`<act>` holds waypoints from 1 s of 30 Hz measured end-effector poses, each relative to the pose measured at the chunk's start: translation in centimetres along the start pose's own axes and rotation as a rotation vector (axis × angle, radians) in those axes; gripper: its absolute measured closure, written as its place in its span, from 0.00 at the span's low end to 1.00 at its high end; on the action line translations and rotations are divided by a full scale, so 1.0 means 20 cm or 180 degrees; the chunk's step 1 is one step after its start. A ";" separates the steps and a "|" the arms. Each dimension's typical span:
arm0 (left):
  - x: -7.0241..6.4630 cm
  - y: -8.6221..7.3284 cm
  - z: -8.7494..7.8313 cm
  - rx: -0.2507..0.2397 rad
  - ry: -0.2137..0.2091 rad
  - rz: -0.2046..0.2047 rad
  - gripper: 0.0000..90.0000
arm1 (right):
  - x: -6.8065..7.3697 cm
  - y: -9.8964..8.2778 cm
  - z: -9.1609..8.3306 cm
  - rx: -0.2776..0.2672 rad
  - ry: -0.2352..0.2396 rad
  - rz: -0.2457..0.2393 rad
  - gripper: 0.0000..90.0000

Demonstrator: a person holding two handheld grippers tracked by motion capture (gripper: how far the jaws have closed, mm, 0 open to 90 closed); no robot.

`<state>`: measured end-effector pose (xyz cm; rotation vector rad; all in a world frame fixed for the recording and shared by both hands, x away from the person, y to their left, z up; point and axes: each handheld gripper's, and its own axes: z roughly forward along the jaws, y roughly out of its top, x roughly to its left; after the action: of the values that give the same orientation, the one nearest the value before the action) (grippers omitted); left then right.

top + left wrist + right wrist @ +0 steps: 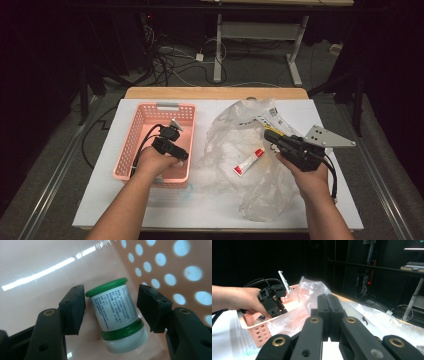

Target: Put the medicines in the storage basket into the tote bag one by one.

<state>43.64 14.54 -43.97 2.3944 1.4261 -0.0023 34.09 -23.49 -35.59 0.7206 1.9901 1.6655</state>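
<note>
A small white bottle (115, 311) with green rings and a printed label lies on the floor of the pink perforated basket (175, 265). My left gripper (111, 302) reaches down into the basket (131, 137) with its jaws on either side of the bottle. A gap shows at the right pad (150, 307), so the jaws are open around it. In the high view the left gripper (170, 142) sits at the basket's near end. My right gripper (329, 315) is shut with nothing between its jaws. It hovers over the crumpled clear plastic bag (235, 130), right of the basket.
A red and white tube (249, 163) lies on the bag near the table's middle. The white tabletop (210, 205) has a wooden strip along its far edge. The bag (312, 292) lies against the basket (259, 332). Table legs and cables stand beyond.
</note>
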 end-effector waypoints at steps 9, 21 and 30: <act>-0.03 0.03 0.04 0.0150 0.0185 0.0023 0.50 | 0.00 0.00 0.00 0.0004 -0.0008 0.0007 1.00; -0.05 0.03 0.05 0.0122 0.0358 0.0178 0.56 | 0.00 0.00 0.00 0.0010 -0.0004 -0.0008 1.00; -0.05 0.02 0.01 -0.0054 0.0292 0.0167 0.56 | 0.00 0.00 0.00 -0.0018 -0.0010 -0.0030 1.00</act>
<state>43.55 13.53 -43.77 2.4459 1.3968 0.1339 34.11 -23.51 -35.58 0.7105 1.9829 1.6630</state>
